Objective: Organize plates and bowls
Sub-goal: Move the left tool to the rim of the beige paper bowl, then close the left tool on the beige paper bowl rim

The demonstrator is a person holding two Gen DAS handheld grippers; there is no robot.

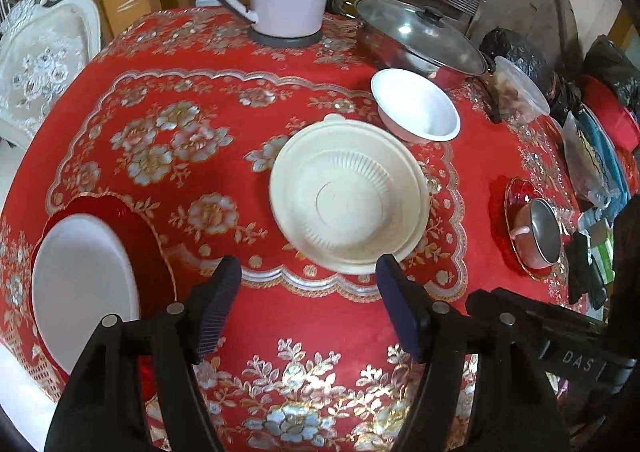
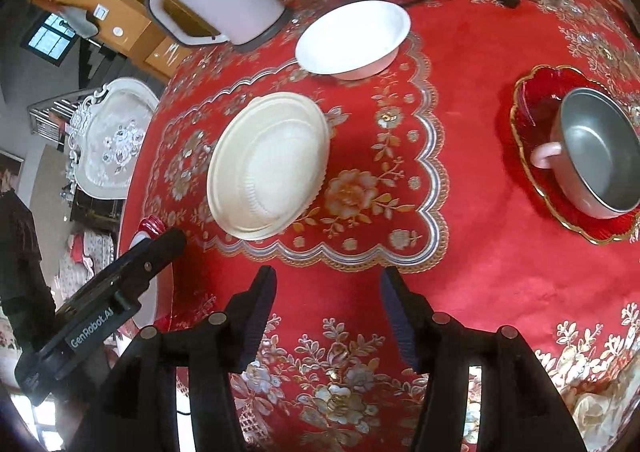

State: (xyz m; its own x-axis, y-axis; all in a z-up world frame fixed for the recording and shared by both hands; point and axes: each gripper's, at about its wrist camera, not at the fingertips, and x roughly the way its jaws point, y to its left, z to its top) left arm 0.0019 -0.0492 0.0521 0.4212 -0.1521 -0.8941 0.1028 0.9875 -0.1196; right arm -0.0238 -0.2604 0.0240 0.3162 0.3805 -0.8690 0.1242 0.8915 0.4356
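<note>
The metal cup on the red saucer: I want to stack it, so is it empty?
Empty: the metal cup stands upright on the red saucer, its bare grey inside visible.

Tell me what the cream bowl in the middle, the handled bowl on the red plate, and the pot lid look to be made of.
Cream bowl: probably matte plastic or pulp, judging by its dull surface and moulded ribs.
Handled bowl: brushed metal inside, grey with a soft sheen; the pink handle looks plastic.
Pot lid: likely clear glass in a metal rim, since it is see-through with sharp reflections.

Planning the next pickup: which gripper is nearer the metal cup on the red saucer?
Right. The right gripper hovers open, with the metal cup just ahead to its right; the left gripper, also open, sits farther across the table.
</note>
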